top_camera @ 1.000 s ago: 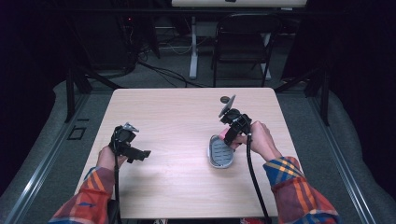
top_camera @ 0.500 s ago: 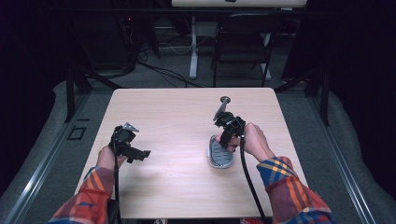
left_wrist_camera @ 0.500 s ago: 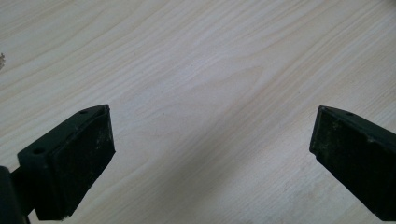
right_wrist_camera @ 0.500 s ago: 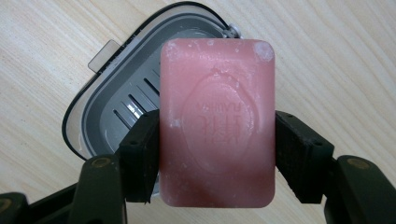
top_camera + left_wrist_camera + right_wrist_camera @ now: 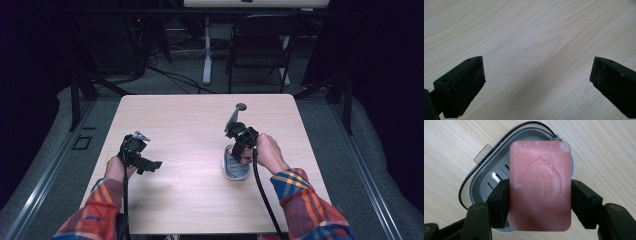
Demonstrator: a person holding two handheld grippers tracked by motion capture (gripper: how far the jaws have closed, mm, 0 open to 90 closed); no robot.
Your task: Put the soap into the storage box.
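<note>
We held the pink soap bar clamped by its long edges in the right gripper, directly above the soap dish. It looked stiff, light and probably slick. The left gripper stood apart, holding nothing.

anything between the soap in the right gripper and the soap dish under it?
Nothing visible. The pink soap bar is clamped in the right gripper directly over the grey soap dish, whose slotted tray looks bare.

The right gripper clamps a pink soap bar above a grey soap dish.
</note>
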